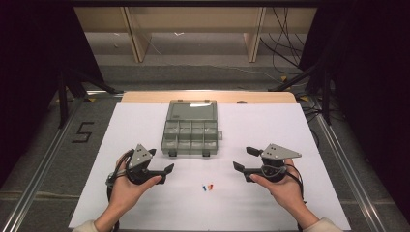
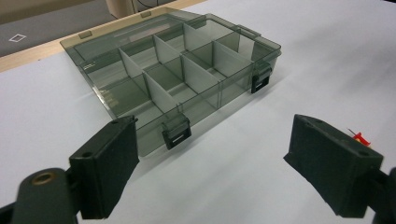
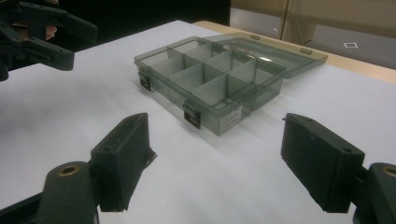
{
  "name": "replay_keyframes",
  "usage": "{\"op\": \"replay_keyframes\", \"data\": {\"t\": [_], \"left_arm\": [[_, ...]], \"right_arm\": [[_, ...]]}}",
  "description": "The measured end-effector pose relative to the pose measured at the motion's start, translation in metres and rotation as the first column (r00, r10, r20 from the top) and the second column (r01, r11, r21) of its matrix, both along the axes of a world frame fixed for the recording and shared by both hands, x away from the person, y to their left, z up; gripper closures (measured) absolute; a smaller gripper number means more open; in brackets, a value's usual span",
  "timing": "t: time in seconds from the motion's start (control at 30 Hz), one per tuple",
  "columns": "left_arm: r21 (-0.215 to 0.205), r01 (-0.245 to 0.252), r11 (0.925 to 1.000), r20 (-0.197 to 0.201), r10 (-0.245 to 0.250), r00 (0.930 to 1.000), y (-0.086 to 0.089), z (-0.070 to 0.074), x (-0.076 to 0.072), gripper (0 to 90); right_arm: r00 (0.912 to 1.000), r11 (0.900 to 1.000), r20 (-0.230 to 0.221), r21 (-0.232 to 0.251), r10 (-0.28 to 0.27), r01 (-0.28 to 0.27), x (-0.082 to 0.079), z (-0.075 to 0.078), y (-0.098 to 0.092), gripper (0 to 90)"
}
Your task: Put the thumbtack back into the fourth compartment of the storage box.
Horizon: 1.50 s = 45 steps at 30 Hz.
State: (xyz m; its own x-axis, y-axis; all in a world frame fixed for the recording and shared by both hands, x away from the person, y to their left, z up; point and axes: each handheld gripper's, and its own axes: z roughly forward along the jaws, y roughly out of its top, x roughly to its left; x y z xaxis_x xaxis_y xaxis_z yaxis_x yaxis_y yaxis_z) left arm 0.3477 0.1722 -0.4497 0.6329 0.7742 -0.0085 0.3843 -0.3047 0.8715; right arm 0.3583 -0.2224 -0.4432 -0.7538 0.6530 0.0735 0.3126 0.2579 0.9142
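A smoky transparent compartment box (image 1: 189,150) lies open on the white sheet, its lid (image 1: 191,110) folded flat behind it and its cells empty. In the left gripper view the box (image 2: 233,91) is ahead and slightly left, with two black latches on its near wall. My left gripper (image 1: 161,160) is open, held just left of the box's front. My right gripper (image 1: 244,159) is open too, at the front right. Two tiny pins, one red and one blue (image 1: 208,187), lie between the hands. The red pin (image 2: 359,137) peeks out behind the right jaw.
The white sheet (image 1: 290,135) covers the table, with a wooden edge (image 1: 208,96) at the far side. A "5" (image 1: 83,131) is marked on the floor to the left. Cables and stands lie at the right (image 1: 290,72). The left gripper (image 3: 51,32) appears far off.
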Motion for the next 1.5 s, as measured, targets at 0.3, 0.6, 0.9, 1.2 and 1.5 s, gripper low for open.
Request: {"op": "replay_keyframes", "data": {"t": [0.3,0.6,0.9,1.2,1.5], "left_arm": [[0.006,0.008,0.9999,-0.017,-0.008,0.9998,-0.005,-0.001,-0.002,15.6],[0.009,0.025,0.9996,-0.021,-0.025,0.9995,-0.010,-0.002,-0.002,15.8],[0.022,0.025,0.9995,-0.015,-0.025,0.9996,-0.010,-0.002,-0.001,15.8],[0.030,0.022,0.9993,-0.012,-0.021,0.9997,-0.009,-0.002,0.000,15.7],[0.024,0.009,0.9997,-0.012,-0.009,0.9999,-0.008,-0.002,0.000,15.7]], "right_arm": [[1.0000,1.000,-0.004,-0.021,-0.006,0.006,-0.004,0.001,-0.001,24.7],[1.0000,1.000,0.003,-0.013,0.005,-0.005,-0.007,-0.001,0.000,24.8],[0.9999,1.000,-0.001,-0.015,0.015,-0.015,-0.009,-0.004,0.006,25.1],[0.9957,0.995,-0.026,-0.051,0.089,-0.090,-0.012,-0.013,0.029,26.6],[0.9900,0.986,-0.069,-0.103,0.123,-0.130,-0.014,-0.020,0.046,31.0]]}}
